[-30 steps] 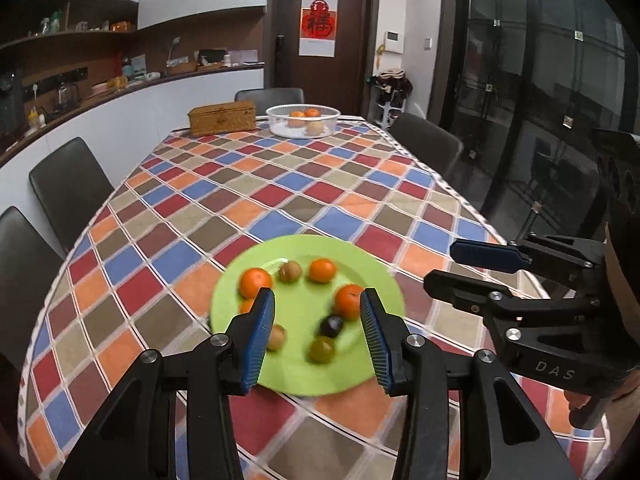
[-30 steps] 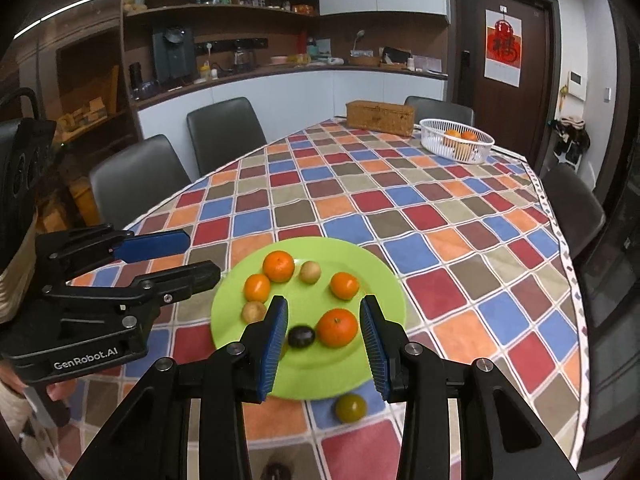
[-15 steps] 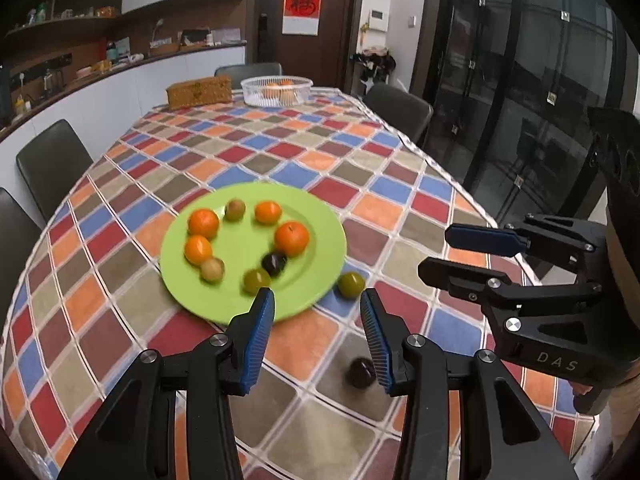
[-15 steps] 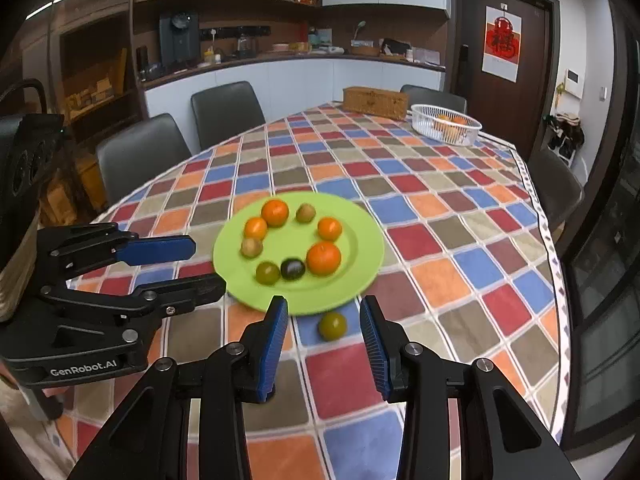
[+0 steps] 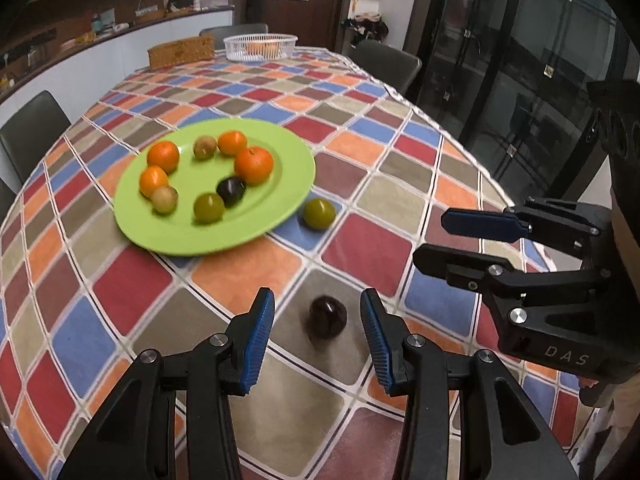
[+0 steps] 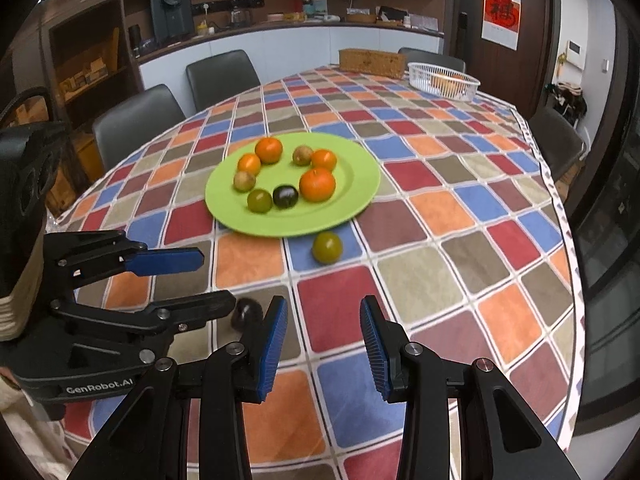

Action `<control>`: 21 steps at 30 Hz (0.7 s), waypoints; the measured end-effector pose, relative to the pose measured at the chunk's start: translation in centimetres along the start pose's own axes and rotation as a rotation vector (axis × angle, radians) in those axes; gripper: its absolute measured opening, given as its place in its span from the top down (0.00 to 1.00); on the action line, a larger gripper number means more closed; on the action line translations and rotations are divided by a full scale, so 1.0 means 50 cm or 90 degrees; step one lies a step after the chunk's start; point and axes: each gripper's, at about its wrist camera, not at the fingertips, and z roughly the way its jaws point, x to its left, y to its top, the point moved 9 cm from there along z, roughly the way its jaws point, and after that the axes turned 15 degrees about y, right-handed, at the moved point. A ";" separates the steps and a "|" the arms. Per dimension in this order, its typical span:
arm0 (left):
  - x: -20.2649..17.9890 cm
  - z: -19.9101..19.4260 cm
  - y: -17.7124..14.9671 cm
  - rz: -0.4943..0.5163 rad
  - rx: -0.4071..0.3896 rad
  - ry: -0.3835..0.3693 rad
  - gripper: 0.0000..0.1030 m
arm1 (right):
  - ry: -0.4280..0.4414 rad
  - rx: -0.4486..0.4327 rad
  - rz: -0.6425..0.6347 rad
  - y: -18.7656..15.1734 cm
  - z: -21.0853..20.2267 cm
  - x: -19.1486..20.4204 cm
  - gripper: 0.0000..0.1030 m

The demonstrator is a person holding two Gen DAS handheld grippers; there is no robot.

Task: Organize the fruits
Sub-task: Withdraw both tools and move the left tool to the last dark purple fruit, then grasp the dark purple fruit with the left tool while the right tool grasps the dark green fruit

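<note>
Green plate (image 5: 288,176) sits mid-surface on the checked cloth, carrying four oranges, two tan fruits, one green and one dark fruit. Loose green fruit (image 5: 319,213) lies just off the plate's near rim, apart from it. Loose dark plum (image 5: 327,317) rests well nearer than the plate, on bare cloth, framed between the wide-spread fingers of the left tongs (image 5: 318,340), untouched. Right tongs (image 6: 323,344) also spread wide, holding nothing, hovering over bare cloth nearer than the plate, beside the left tongs. White basket (image 6: 444,80) stands far beyond the plate near the surface's (image 6: 460,216) far edge. Cloth between plate and basket lies bare.
</note>
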 end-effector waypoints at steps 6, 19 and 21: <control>-0.016 0.037 -0.024 0.005 0.028 -0.005 0.58 | -0.003 0.016 0.017 -0.027 0.016 -0.015 0.62; -0.037 0.069 -0.030 0.015 0.045 -0.022 0.77 | -0.003 0.037 0.036 -0.048 0.038 -0.033 0.62; -0.036 0.068 -0.027 0.008 0.044 -0.029 0.77 | -0.001 0.038 0.039 -0.048 0.042 -0.035 0.62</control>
